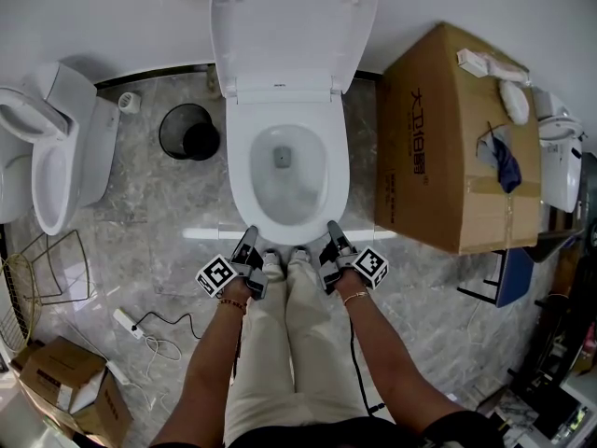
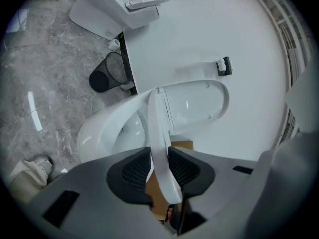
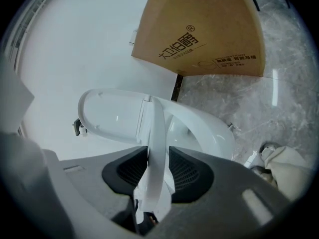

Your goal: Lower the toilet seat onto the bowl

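The white toilet (image 1: pixel 241 180) stands against the wall with its lid (image 1: pixel 291 26) upright. The toilet seat (image 1: pixel 289 234) lies low over the bowl; I cannot tell if it touches the rim. My left gripper (image 1: pixel 250 243) is shut on the seat's front left edge and my right gripper (image 1: pixel 332 238) on its front right edge. In the left gripper view the seat (image 2: pixel 158 133) runs edge-on between the pads (image 2: pixel 134 171), with the bowl (image 2: pixel 99 128) on one side and the lid (image 2: pixel 199 101) on the other. The right gripper view shows the same seat (image 3: pixel 157 138) pinched between its pads (image 3: pixel 187 173).
A large cardboard box (image 1: pixel 457 138) stands close on the toilet's right. A black waste bin (image 1: pixel 189 131) and a second toilet (image 1: pixel 56 157) are on the left. A wire rack (image 1: pixel 47 269), a power strip (image 1: pixel 129 323) and a small box (image 1: pixel 70 381) lie at lower left. The person's legs (image 1: pixel 280 343) stand before the bowl.
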Demonstrator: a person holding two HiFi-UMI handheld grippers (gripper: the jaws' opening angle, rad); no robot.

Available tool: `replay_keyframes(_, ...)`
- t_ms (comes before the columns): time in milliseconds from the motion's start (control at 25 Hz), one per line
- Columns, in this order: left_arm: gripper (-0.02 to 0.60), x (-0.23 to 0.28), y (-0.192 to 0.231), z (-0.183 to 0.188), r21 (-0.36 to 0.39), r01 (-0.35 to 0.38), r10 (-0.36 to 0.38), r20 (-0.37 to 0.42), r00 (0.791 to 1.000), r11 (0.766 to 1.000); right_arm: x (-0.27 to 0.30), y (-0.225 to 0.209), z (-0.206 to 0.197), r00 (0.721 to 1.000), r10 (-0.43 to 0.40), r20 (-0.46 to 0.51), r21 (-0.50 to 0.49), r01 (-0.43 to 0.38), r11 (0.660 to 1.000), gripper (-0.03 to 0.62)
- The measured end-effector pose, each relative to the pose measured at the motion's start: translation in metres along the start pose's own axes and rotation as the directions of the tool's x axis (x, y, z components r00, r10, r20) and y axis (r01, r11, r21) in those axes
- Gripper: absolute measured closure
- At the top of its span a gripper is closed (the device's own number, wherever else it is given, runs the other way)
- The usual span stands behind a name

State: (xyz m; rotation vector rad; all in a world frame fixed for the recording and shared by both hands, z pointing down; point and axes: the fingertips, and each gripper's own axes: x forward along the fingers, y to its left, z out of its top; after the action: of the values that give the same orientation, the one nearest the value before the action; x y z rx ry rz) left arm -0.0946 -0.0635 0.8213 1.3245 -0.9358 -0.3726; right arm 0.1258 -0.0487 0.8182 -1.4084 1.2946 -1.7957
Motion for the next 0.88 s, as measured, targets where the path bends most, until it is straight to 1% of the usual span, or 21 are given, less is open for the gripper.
replay_keyframes(160,0.479,0.003,0.015,-0.002,0.036,-0.044,0.045,-0.024,0.999,0.998,-0.001,-0.014,0.004,0.999,-0.054,-0.004,-0.039,0.054,0.998,0.473)
replay_keyframes(320,0.476,0.002,0.025,-0.004,0.066,-0.073,0.076,-0.041,0.996,0.995,-0.008,-0.027,0.008,0.996,-0.085,-0.005,-0.056,0.084,0.995,0.473)
replay_keyframes(400,0.476,0.000,0.028,-0.003,0.080,-0.086,0.089,-0.040,0.995,0.993,-0.010,-0.031,0.010,0.996,-0.092,-0.003,-0.057,0.092,0.994,0.473)
replay_keyframes(480,0.476,-0.004,0.032,0.002,0.086,-0.106,0.109,-0.022,0.994,0.991,-0.012,-0.033,0.010,0.995,-0.097,-0.002,-0.061,0.097,0.993,0.473)
replay_keyframes(520,0.488,-0.008,0.034,0.004,0.088,-0.117,0.119,-0.010,0.993,0.989,-0.014,-0.033,0.009,0.995,-0.099,-0.003,-0.065,0.099,0.993,0.474)
replay_keyframes(560,0.516,-0.013,0.035,0.006,0.096,-0.126,0.126,0.001,0.992,0.987,-0.015,-0.033,0.008,0.995,-0.102,-0.006,-0.071,0.101,0.992,0.475)
replay_keyframes(680,0.552,-0.023,0.033,0.006,0.162,-0.142,0.145,-0.003,0.989,0.977,-0.018,-0.029,0.005,0.994,-0.105,-0.022,-0.122,0.101,0.987,0.499)
replay_keyframes(800,0.575,-0.026,0.026,0.004,0.227,-0.145,0.152,-0.013,0.988,0.963,-0.019,-0.022,0.005,0.994,-0.108,-0.025,-0.180,0.102,0.978,0.580)
replay_keyframes(880,0.578,-0.027,0.019,0.007,0.276,-0.153,0.159,0.003,0.987,0.949,-0.018,-0.015,0.005,0.995,-0.099,-0.021,-0.197,0.093,0.976,0.588)
